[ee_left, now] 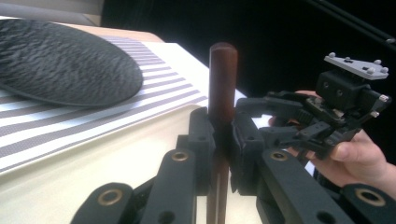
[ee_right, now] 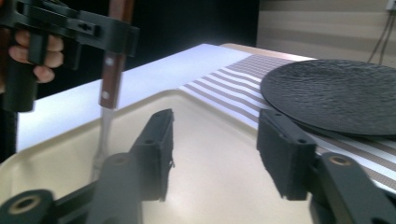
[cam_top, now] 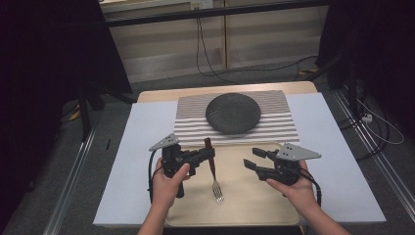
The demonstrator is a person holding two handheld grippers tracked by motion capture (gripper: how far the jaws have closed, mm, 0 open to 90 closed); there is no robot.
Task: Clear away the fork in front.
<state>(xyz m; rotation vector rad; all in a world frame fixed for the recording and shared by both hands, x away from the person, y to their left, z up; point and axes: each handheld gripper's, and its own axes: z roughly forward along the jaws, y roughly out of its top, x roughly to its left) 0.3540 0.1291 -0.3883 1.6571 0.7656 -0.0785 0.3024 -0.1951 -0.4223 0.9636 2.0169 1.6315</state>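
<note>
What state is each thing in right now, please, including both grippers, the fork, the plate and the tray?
Left gripper: shut on the fork's wooden handle.
Right gripper: open, holding nothing, above the tray.
Fork: gripped by its handle, tines hanging down toward the tray.
Plate: empty, resting on the striped placemat.
Tray: nothing lying in it.

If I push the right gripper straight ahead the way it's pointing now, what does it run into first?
Probably the fork held by the left gripper. The open right gripper points left across the tray toward it, though depth is unclear and it may pass just in front.
</note>
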